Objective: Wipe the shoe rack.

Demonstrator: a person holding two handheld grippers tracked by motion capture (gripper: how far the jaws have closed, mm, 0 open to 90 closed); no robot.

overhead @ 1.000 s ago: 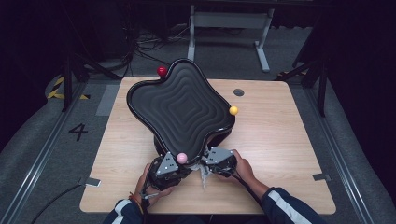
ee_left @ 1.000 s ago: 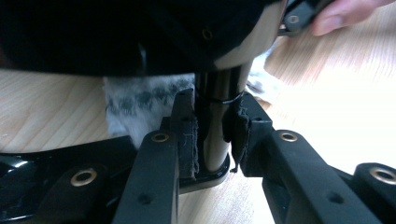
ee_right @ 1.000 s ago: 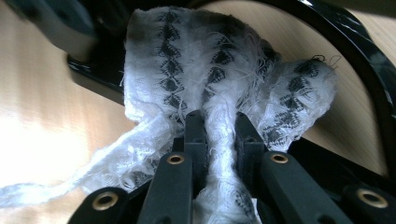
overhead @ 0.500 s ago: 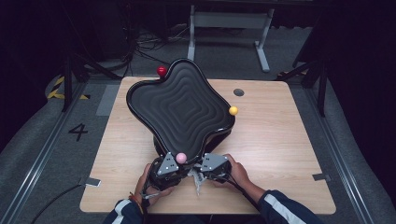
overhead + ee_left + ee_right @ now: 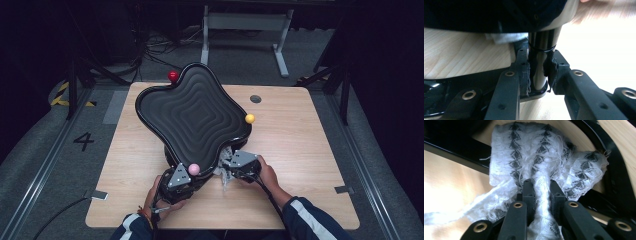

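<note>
cloth (image 5: 541, 170), white with dark zigzag pattern, frayed edges, bunched at the near edge of the tray (image 5: 192, 117), just under its rim and on the table (image 5: 300, 150). right gripper (image 5: 231, 167) pinches a fold of the cloth tight between its jaws; loose threads trail toward the person in the high view. tray is black, wavy-edged, ribbed inside, tilted up on its stand. left gripper (image 5: 186, 172) clamps a black post (image 5: 540, 62) of that stand (a thin band circles the post above the pads), jaws narrow around it. pink ball (image 5: 194, 169) sits on the tray's near rim beside the left gripper; yellow ball (image 5: 249, 118) on the right rim, red ball (image 5: 173, 76) at the far rim.
</note>
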